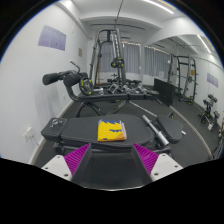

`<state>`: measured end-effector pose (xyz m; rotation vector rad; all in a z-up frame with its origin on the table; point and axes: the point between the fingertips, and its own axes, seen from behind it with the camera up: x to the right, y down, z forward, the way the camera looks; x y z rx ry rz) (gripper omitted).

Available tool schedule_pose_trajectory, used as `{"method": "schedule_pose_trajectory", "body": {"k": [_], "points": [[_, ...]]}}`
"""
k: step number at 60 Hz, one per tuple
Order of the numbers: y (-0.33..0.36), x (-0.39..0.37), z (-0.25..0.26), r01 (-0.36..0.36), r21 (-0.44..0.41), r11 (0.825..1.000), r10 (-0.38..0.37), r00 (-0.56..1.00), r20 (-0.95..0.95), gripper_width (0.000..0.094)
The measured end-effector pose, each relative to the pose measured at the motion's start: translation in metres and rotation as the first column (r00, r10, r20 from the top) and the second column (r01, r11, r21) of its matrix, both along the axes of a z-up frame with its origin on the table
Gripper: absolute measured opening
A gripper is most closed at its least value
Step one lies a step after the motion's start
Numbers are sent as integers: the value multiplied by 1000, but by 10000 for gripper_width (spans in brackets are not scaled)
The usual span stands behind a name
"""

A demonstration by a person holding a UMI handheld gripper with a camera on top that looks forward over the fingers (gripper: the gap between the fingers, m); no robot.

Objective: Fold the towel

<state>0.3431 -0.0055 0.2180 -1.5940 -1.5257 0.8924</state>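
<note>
- Gripper view: the gripper (110,160) has its jaws released, purple pads (76,160) spread wide, grasping nothing.
- Yellow folded towel (114,131) lies flat on a dark bench (70,130), just ahead of the fingers.
- Its long axis runs away from the fingers, tilted slightly.
- Gym machines (115,70) stand beyond.

One camera rides the tool (112,158), looking forward over a padded bench (100,145) into a gym room.

No text is legible: the wall posters (52,38) and yellow towel (113,130) show nothing readable.
</note>
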Motion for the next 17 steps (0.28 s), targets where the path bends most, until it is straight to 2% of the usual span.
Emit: {"method": "schedule_pose_trajectory", "body": {"k": [7, 17], "points": [[-5, 5, 0, -5, -11, 1000, 5, 1000, -7, 854], [-7, 6, 7, -2, 27, 1000, 3, 1000, -31, 853]]}}
